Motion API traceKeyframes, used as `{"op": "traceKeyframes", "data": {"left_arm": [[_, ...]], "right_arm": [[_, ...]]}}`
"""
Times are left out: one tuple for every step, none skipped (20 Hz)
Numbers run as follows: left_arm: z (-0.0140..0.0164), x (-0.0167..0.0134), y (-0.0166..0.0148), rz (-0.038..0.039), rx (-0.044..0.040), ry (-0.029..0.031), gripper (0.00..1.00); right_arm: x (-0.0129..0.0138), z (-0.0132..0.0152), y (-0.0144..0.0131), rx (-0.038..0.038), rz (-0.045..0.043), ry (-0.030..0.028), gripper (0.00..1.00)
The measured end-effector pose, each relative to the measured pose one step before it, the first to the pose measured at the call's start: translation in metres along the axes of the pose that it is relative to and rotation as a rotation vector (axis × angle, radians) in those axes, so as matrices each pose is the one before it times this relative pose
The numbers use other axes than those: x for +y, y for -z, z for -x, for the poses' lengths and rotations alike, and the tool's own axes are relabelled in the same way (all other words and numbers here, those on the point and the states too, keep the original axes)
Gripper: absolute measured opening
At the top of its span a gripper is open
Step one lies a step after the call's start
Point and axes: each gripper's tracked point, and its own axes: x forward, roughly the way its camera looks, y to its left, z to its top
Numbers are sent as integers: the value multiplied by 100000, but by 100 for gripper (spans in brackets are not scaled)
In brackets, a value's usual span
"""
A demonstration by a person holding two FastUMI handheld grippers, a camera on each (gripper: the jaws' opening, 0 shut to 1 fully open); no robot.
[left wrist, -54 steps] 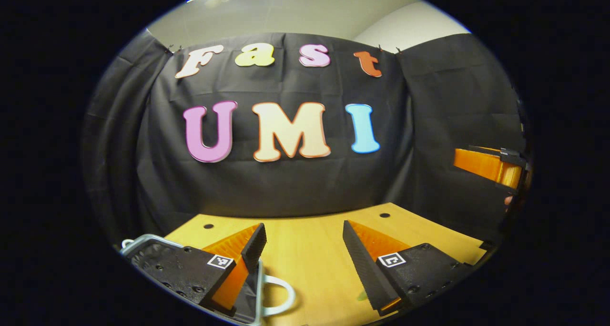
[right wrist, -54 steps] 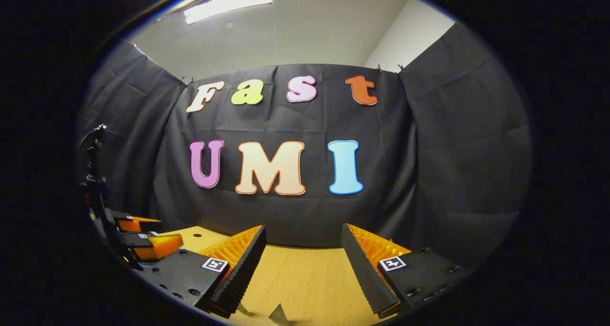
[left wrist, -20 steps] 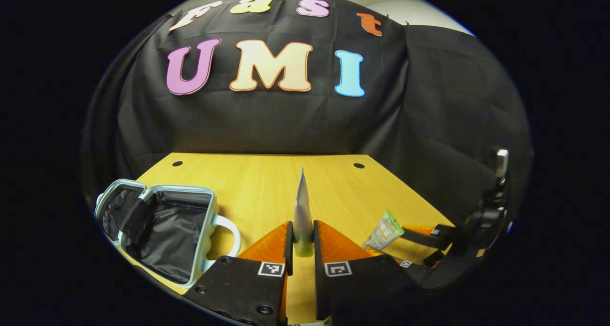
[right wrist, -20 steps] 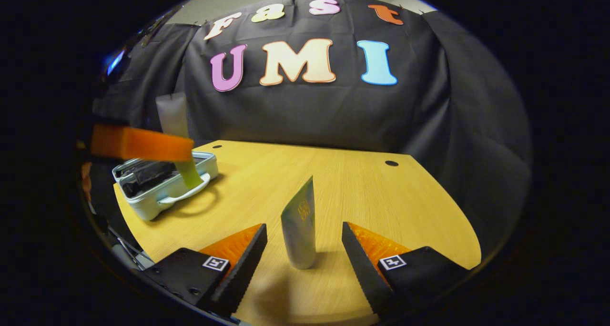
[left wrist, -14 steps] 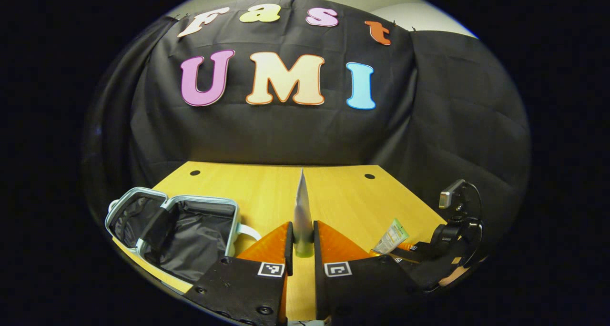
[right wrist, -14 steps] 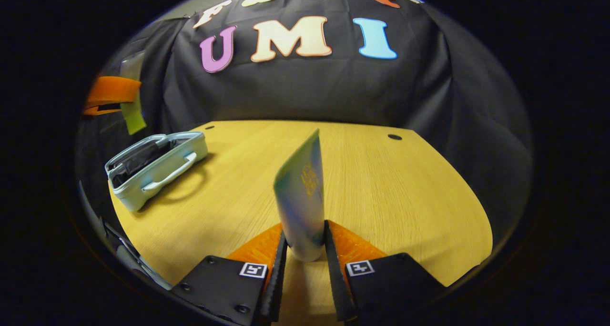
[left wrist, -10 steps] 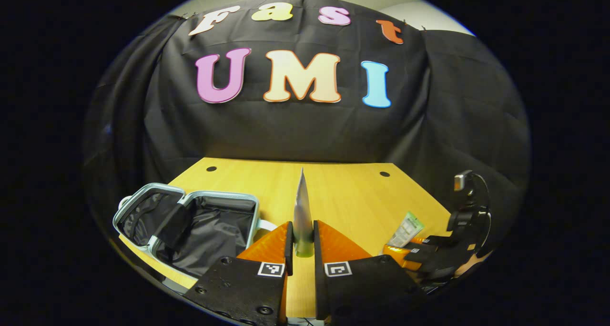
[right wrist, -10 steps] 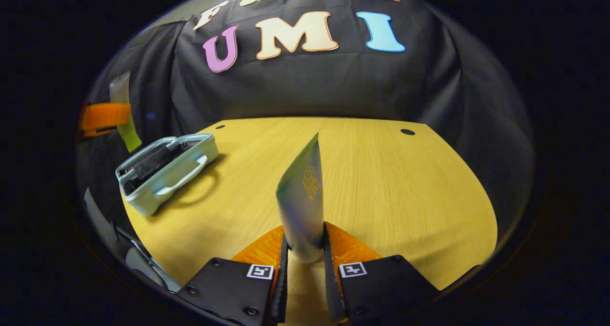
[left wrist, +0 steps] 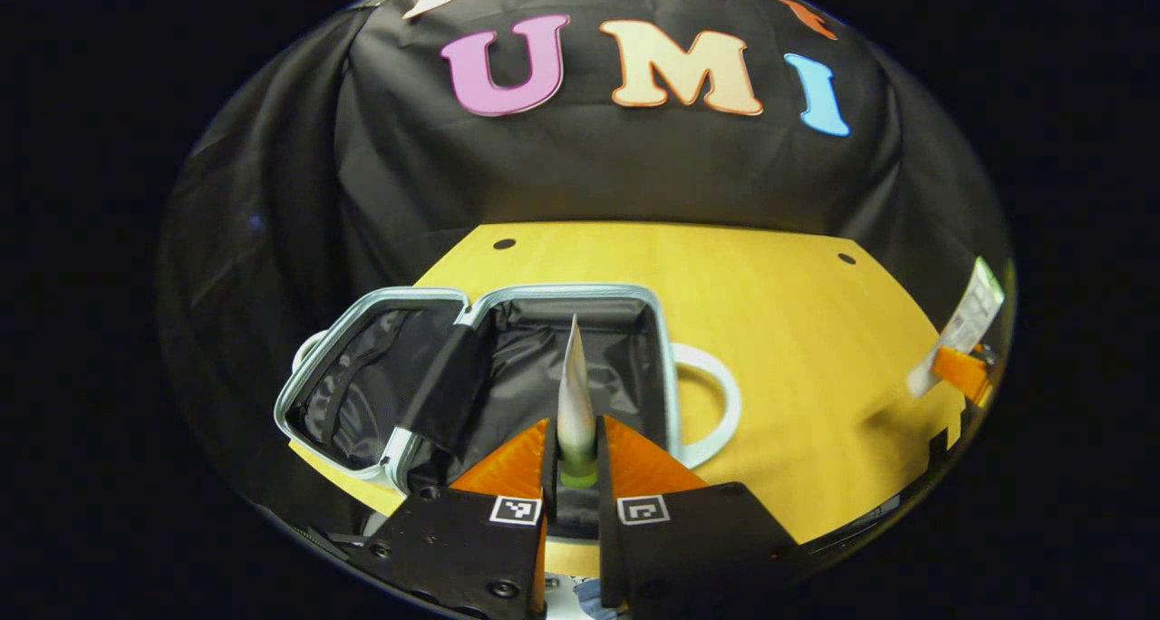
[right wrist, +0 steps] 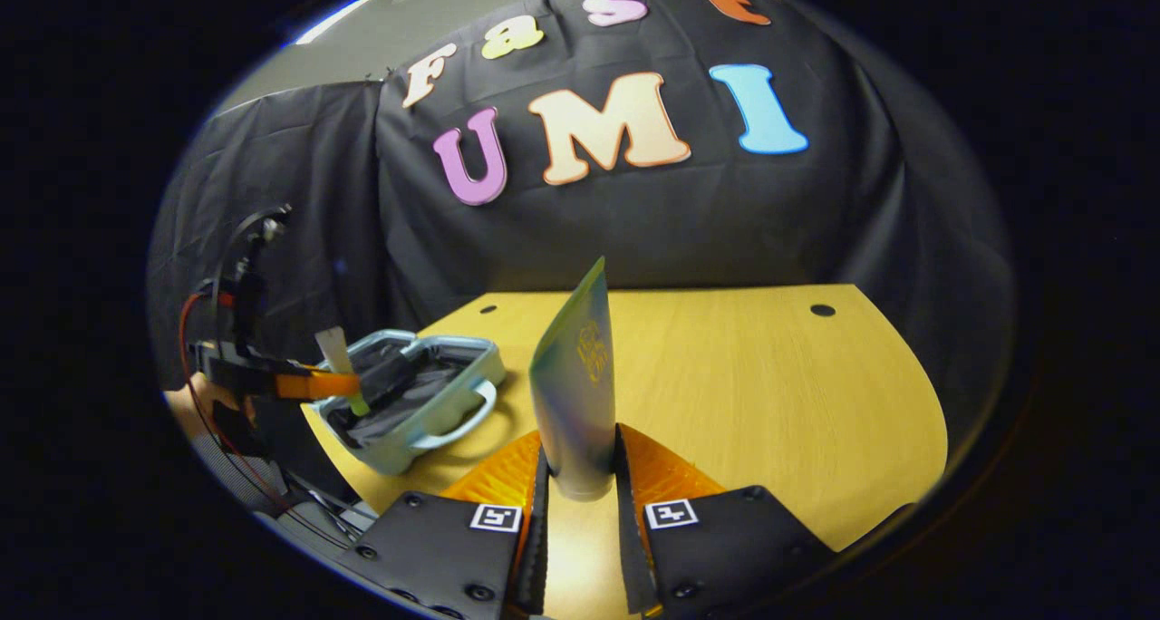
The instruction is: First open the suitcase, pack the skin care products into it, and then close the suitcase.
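The pale blue suitcase (left wrist: 666, 366) lies open on the wooden table (left wrist: 797, 330), its black lining showing and its white handle pointing right. My left gripper (left wrist: 575, 439) is shut on a thin white tube with a green cap (left wrist: 575, 393), held upright right over the open right half. In the right gripper view, my right gripper (right wrist: 580, 484) is shut on a silver-green tube (right wrist: 575, 384), upright above the table (right wrist: 770, 393). To its left there, the left gripper (right wrist: 308, 384) holds its tube (right wrist: 340, 362) over the suitcase (right wrist: 399, 457). The right gripper (left wrist: 956, 371) with its tube (left wrist: 974, 307) appears at the far right.
A hand (right wrist: 195, 411) and red and black cables sit behind the left gripper. The suitcase is at the table's near left corner, close to the edge. Two small holes mark the table's far side by the black cloth wall.
Both grippers were open and empty 2.7 s ago. Each has since shut on a tube. The left one has carried its tube left over the open suitcase; the right one has lifted its tube.
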Motion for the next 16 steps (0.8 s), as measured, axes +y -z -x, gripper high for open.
{"op": "traceKeyframes", "data": {"left_arm": [[-1010,871,552,65,2354,386,16],[-836,623,763,-71,3743,662,17],[-815,508,741,-857,3176,1321,16],[-722,632,750,-1250,3584,423,16],[-781,436,621,-1398,2965,370,16],[-628,283,805,-610,3264,366,16],[-663,152,612,-389,3019,681,16],[-565,266,355,-148,1518,-51,16],[-340,257,-256,325,-563,-343,16],[-590,-97,-137,866,-965,1339,17],[-302,-260,-338,1594,-1253,1674,16],[-44,269,-75,1280,-970,452,16],[78,-144,-417,1393,-1695,1972,18],[271,-368,-464,2177,-2209,2629,31],[587,-269,-827,2180,-3174,2292,48],[790,-2,-962,1870,-3587,1806,65]], "right_arm": [[940,-315,-289,-314,555,1212,35],[814,-244,227,1149,-975,1126,31],[1161,105,-206,-508,-1987,-352,35],[1412,0,43,60,-575,-861,35],[1051,-102,118,781,1096,18,35],[849,-57,294,1140,921,-460,31],[1027,-108,226,1476,144,-1381,35],[1013,-52,352,1815,-85,-1401,35],[962,-101,311,2357,605,-1481,35],[935,-58,170,1609,1447,-1128,35],[876,-157,-160,1311,2148,-1447,35],[910,-211,-235,416,1773,-1452,35],[970,-379,-520,-49,399,-1651,35],[1173,-749,-194,511,-644,-2338,35],[980,-782,-164,692,-761,-2085,35],[1171,-987,24,1288,-528,-1953,32]]}}
